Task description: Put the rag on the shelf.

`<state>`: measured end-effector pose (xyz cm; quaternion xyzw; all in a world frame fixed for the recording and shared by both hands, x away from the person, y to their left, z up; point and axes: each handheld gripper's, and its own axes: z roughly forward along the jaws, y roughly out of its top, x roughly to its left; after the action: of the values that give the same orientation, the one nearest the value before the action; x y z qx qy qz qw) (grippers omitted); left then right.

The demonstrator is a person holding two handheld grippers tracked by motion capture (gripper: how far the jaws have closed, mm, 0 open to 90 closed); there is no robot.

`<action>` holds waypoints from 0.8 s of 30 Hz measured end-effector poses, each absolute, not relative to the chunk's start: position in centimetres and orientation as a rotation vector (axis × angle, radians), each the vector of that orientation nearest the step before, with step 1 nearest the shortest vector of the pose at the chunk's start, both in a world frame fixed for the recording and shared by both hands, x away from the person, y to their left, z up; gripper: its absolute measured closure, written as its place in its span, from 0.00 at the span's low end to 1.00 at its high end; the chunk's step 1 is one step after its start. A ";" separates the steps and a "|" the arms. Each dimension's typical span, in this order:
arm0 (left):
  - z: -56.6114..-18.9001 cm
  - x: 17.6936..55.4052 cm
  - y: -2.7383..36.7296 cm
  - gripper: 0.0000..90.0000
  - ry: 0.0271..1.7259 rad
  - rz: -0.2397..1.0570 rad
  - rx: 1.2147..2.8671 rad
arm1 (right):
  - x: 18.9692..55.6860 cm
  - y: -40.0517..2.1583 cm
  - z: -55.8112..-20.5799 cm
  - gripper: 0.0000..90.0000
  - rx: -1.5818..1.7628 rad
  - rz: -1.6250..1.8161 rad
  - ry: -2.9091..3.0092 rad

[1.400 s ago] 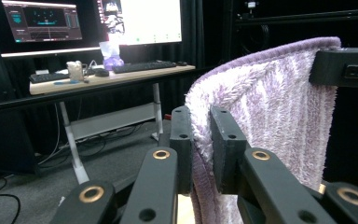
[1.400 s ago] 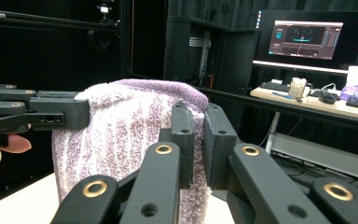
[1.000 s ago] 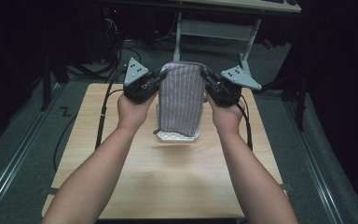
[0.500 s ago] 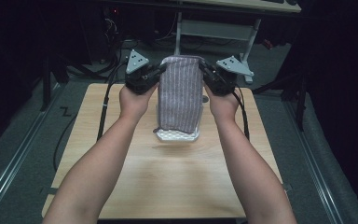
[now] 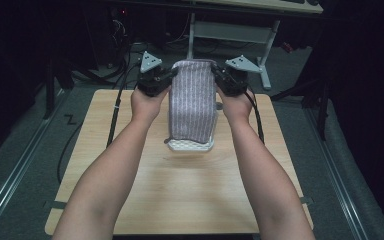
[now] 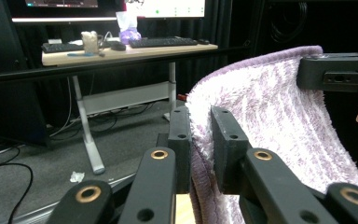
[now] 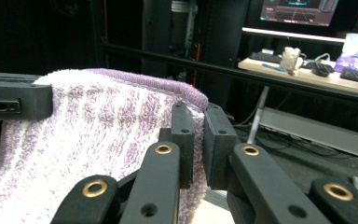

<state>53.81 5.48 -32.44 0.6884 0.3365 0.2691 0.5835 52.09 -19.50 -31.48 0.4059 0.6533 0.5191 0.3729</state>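
Wooden table (image 5: 180, 190), dark room; left gripper (image 6: 200, 135), right gripper (image 7: 198, 135) each clamp towel (image 5: 192, 105).

white item (image 5: 190, 145): mostly hidden under towel (image 5: 192, 102), kind unclear | towel: lower end cut off in both gripper views

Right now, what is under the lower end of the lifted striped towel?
A pale white folded-looking edge shows on the wooden table under the purple striped towel, which covers the rest of it. The left gripper and right gripper pinch its top corners.
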 end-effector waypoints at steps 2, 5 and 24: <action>-32.6 54.1 5.2 0.88 0.789 0.629 1.618 | 52.5 -19.7 -31.7 0.94 1.052 1.331 1.679; -33.0 54.5 5.1 0.87 0.807 0.614 1.633 | 53.0 -19.9 -31.9 0.94 1.069 1.322 1.690; -34.3 54.1 5.6 0.51 0.927 0.557 1.649 | 52.8 -19.2 -34.1 0.74 1.106 1.267 1.777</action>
<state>54.06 5.59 -34.31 0.6973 0.3920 0.2356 0.5520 52.82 -19.22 -34.12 0.4249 0.6830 0.4868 0.3407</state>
